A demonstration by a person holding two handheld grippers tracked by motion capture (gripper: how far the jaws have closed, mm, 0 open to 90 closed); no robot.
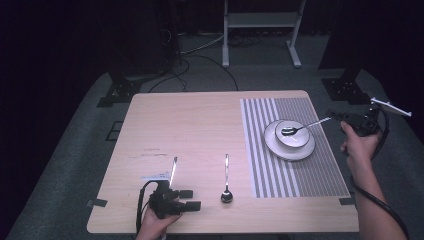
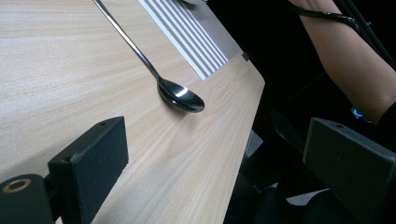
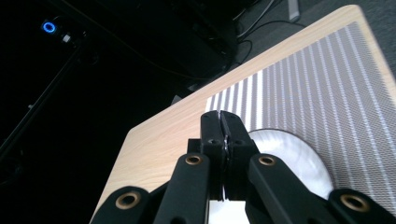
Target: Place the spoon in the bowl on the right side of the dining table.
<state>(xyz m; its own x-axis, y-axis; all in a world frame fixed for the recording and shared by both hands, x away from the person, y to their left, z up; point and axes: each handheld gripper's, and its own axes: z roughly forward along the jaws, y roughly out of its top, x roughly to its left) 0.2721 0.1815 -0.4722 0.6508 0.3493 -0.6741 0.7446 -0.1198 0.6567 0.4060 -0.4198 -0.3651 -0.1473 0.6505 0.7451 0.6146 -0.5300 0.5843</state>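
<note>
Pale wood desk (image 1: 190,130) under the high view, with a grey striped placemat (image 1: 320,170) covering its right part; on that mat sits a white plate (image 1: 272,142) with a small bowl (image 1: 300,141) on it, and a spoon (image 1: 300,128) rests its head in the bowl, handle reaching out to the right; the right hand-held gripper (image 1: 336,116) hangs at the desk's right edge with its jaws clenched on that handle's tip; in the right gripper view the jaws are pressed together with a thin sliver of metal between them, and they hide most of the plate's rim (image 3: 299,149); the spoon's head is blocked from that camera. Down at the near left, the left hand-held gripper (image 1: 192,199) lies low over the desk, jaws released and wide apart, grasping nothing; a second spoon (image 1: 226,181) lies just to its right, flat on bare wood, bowl end toward the person; the left gripper view shows it ahead of the jaws (image 2: 180,95), its handle cut off by the top edge; a forearm crosses that view's upper right corner, and the space below the desk edge is too dark to make out.
</note>
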